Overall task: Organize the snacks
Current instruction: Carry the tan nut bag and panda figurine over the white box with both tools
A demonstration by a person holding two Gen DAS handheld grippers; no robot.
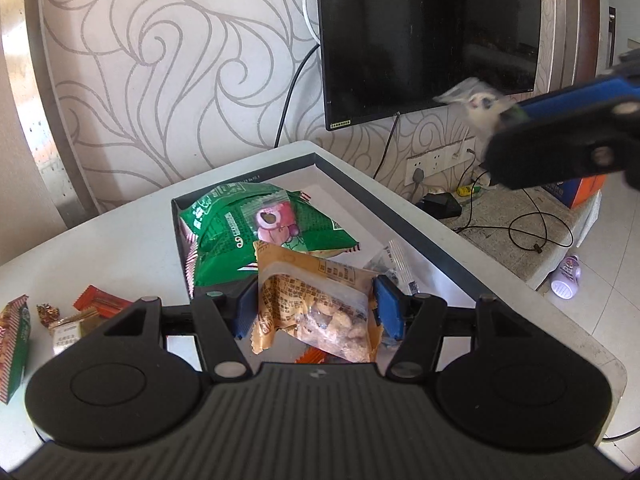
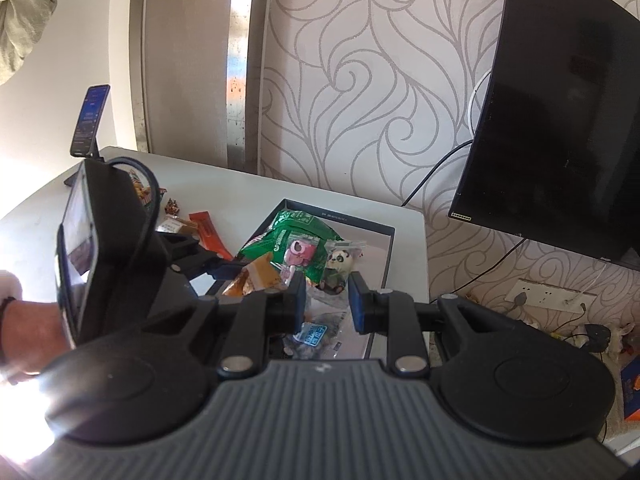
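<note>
Two grippers: left gripper (image 1: 316,307) clamps a tan, clear-windowed nut packet (image 1: 320,312); right gripper (image 2: 326,300) pinches a clear panda-print packet (image 2: 340,264)

Left gripper (image 1: 316,306): low and level, pointing forward, its blue pads spread apart on either side of what lies between them; whether they press it cannot be told.
Right gripper (image 2: 326,300): raised higher and tilted downward, blue pads a narrow gap apart; from the left wrist view it shows blurred, closed on a small clear packet.
Left forearm (image 2: 28,332): bare wrist reaching in behind its gripper.
</note>
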